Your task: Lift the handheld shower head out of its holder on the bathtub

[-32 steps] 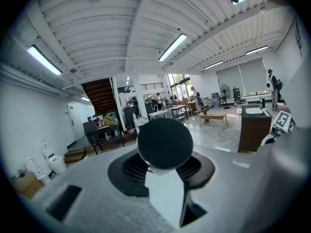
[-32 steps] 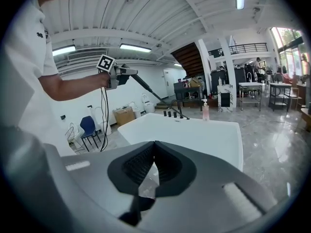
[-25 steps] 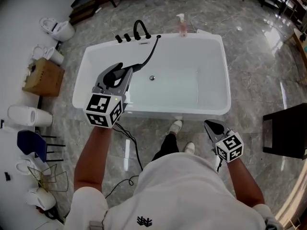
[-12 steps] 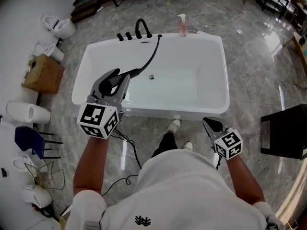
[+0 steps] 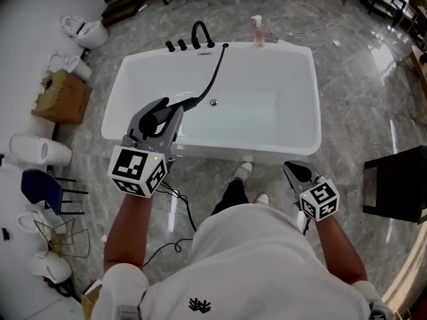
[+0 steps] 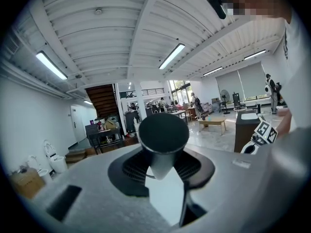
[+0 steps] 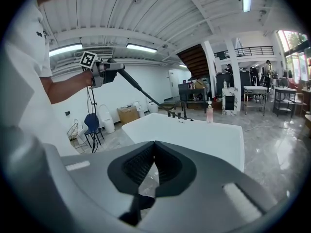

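Left gripper [image 5: 170, 111] is clamped on the shower head [image 6: 163, 135], held above the bathtub's [image 5: 112, 135] near-left edge so I keep its hose [image 5: 212, 79] from pulling taut.

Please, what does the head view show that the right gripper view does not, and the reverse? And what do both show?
Only the head view: the tub's drain and the person's shoes.
Only the right gripper view: ceiling lamps, the stairs, and a close look at the right gripper, jaws together, nothing held.
Both: the bathtub, the faucet, the pink bottle, and the left gripper shut on the shower head, with its hose running to the tub's rim.
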### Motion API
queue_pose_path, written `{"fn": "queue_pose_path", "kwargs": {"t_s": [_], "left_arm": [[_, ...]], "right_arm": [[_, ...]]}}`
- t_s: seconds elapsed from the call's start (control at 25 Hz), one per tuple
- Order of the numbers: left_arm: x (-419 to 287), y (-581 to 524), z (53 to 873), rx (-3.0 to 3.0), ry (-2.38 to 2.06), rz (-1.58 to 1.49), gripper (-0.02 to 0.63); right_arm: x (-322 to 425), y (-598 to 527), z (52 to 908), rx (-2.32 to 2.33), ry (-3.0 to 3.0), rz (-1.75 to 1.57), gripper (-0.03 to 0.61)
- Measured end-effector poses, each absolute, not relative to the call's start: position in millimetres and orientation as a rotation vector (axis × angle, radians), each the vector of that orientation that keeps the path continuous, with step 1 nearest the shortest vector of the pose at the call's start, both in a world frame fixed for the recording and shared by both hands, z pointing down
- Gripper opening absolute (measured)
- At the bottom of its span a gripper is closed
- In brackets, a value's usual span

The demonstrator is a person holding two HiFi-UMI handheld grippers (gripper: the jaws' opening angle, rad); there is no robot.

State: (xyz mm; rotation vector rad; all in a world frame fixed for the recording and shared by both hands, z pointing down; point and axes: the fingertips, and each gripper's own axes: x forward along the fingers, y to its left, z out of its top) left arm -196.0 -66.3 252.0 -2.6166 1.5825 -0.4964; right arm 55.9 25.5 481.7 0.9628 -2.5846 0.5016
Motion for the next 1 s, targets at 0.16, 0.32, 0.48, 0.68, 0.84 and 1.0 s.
{"fn": "queue_pose_path", "kwargs": {"t_s": [0.16,0.32,0.48,0.68,0.84,1.0], "left_arm": [[-195.5,-68.7,256.5,-2.627,1.589,-0.503,0.137],[-193.4,-69.5,257.3,-2.628,1.586,-0.509,0.137],[-187.3,-69.4,256.9,-2.63,1.576,-0.511,0.137],[-180.6,-69.5,256.5,-2.641,1.562,-0.509,0.137],[-175.7,-68.7,255.7,-2.636,1.549,-0.521,0.137],[-174.7,-68.3,256.0,-2.637,1.547,-0.524,0.137]], "right_arm": [[57.2,22.5,481.0,0.968,-2.585,0.502,0.014],[58.2,19.9,481.1,0.972,-2.585,0.503,0.014],[59.9,21.0,481.0,0.97,-2.588,0.503,0.014],[62.0,21.7,481.1,0.979,-2.593,0.51,0.014],[64.0,22.6,480.2,0.983,-2.597,0.512,0.014],[65.3,24.5,481.0,0.987,-2.597,0.515,0.014]]}}
